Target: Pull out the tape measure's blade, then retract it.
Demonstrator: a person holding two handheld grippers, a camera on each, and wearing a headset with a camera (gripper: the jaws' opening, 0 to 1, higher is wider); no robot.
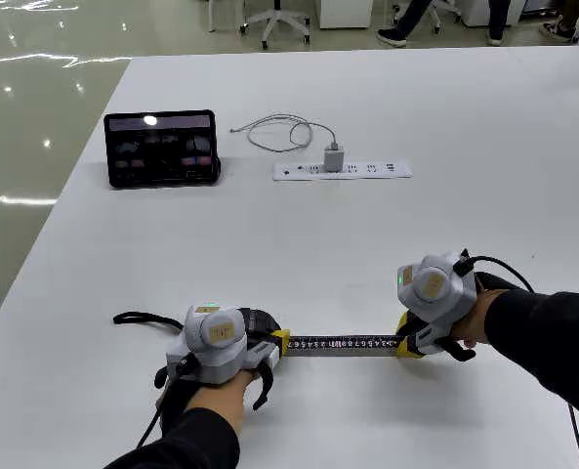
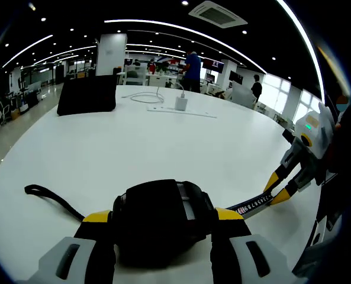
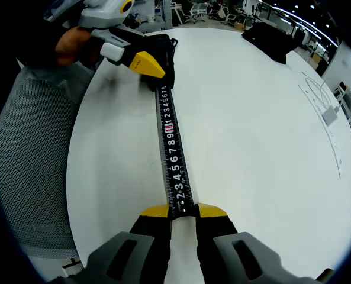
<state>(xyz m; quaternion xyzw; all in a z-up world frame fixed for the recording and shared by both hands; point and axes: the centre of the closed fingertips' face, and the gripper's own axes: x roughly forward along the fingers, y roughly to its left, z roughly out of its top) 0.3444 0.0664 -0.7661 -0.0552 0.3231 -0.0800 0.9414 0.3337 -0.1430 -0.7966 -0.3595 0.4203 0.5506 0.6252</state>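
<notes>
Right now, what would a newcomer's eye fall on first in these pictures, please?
The black tape measure sits clamped in the left hand-held gripper, its numbered blade stretched across the white table to the right hand-held gripper, shut on its tip. Farther back lie a dark tablet and a power strip.

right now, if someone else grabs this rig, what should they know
Grippers: left gripper shut on the case, which sits on the table; right gripper shut on the tip of the blade.
The blade is out a short way, straight between the two grippers, low over the table.
Done: the pull-out, at least in part.
Left: let the blade retract into the case.
</notes>
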